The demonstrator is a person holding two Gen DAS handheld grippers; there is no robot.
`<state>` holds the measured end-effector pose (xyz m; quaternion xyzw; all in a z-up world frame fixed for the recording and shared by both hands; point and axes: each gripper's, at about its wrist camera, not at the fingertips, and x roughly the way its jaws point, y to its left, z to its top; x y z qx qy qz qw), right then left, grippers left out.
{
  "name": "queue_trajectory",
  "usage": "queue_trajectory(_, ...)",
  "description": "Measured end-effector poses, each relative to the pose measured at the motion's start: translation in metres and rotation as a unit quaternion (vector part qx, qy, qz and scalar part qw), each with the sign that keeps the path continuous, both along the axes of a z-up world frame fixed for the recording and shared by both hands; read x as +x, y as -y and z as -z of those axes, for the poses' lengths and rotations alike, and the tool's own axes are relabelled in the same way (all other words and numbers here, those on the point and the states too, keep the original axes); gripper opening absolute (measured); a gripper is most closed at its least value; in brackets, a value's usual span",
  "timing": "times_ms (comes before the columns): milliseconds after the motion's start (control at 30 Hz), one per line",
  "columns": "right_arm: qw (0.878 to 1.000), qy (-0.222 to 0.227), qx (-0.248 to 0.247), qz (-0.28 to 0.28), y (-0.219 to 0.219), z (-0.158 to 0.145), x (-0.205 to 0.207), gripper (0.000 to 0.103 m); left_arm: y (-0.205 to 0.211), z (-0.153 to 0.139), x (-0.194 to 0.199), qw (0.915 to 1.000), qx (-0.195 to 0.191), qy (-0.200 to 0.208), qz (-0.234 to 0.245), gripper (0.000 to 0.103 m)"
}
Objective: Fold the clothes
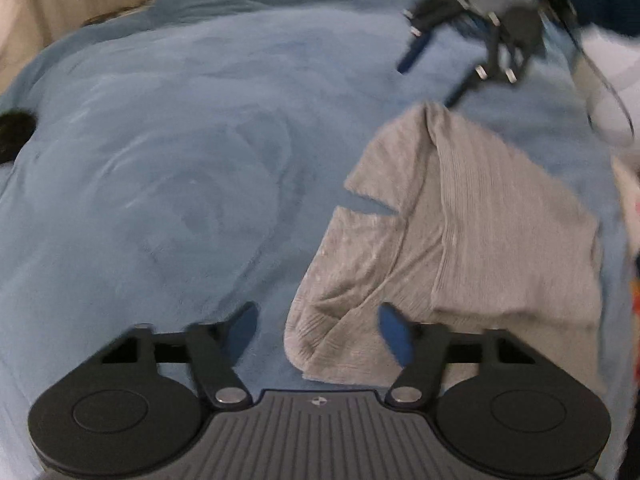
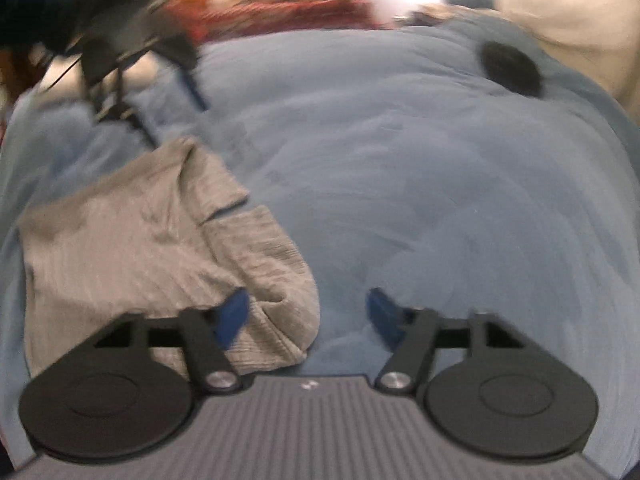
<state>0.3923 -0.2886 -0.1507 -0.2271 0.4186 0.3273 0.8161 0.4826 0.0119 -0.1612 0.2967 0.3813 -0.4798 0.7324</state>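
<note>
Both claws (image 1: 316, 326) (image 2: 308, 316) spread apart, low over grey garment (image 1: 460, 240) on blue blanket (image 1: 160, 160).

We look forward along each gripper's two blue fingers, close above a blue blanket (image 1: 168, 168), from opposite ends. Our left wrist view has the grey garment (image 1: 460, 240) at lower right and the right gripper (image 1: 432, 76) far off at upper right. Our right wrist view shares both, with the garment at lower left and the left gripper (image 2: 176, 120) at upper left.
</note>
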Motion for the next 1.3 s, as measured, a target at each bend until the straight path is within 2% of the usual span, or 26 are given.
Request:
queue_trajectory(33,1.0,-0.005,-0.014,-0.022,-0.005,0.003,0.003,0.061,0.004,0.002,-0.002,0.9996,0.017,0.004,0.023,0.038)
queue_trajectory(67,0.998,-0.01,-0.032,-0.046,-0.01,0.006,0.005,0.059,0.009,0.005,-0.003,0.9984,0.035,0.004,0.045,0.036)
queue_trajectory(167,0.992,-0.026,-0.075,-0.102,-0.023,0.015,0.008,0.042,0.019,0.012,-0.003,0.9933,0.07,0.016,0.091,0.035)
queue_trajectory(300,0.986,-0.037,-0.097,-0.129,-0.03,0.019,0.011,0.034,0.026,0.015,0.001,0.991,0.076,0.013,0.11,0.035)
queue_trajectory(400,0.983,-0.044,-0.108,-0.144,-0.034,0.021,0.012,0.036,0.026,0.013,0.002,0.9887,0.076,0.015,0.128,0.04)
queue_trajectory(567,0.976,-0.054,-0.126,-0.17,-0.041,0.024,0.015,0.037,0.026,0.02,0.001,0.9846,0.09,0.009,0.15,0.041)
queue_trajectory(667,0.971,-0.061,-0.137,-0.185,-0.045,0.026,0.017,0.022,0.025,0.023,0.003,0.9867,0.092,-0.008,0.134,0.041)
queue_trajectory(700,0.97,-0.061,-0.14,-0.188,-0.046,0.026,0.016,0.018,0.023,0.023,0.002,0.9878,0.091,-0.014,0.126,0.035)
queue_trajectory(733,0.971,-0.058,-0.141,-0.186,-0.046,0.025,0.013,0.017,0.022,0.022,0.001,0.9888,0.088,-0.019,0.12,0.02)
queue_trajectory(767,0.971,-0.055,-0.143,-0.183,-0.046,0.024,0.01,0.016,0.019,0.021,-0.003,0.9897,0.084,-0.018,0.115,0.011)
queue_trajectory(867,0.972,-0.045,-0.146,-0.176,-0.046,0.02,0.0,0.013,0.011,0.013,-0.027,0.9908,0.082,0.026,0.104,0.009)
queue_trajectory(1000,0.976,-0.027,-0.145,-0.161,-0.044,-0.001,-0.016,0.012,-0.002,-0.005,-0.066,0.9887,0.064,0.089,0.103,0.008)
queue_trajectory(1300,0.976,0.027,-0.157,-0.15,-0.067,-0.038,-0.069,0.012,-0.027,-0.059,-0.139,0.9812,0.009,0.172,0.086,0.007)
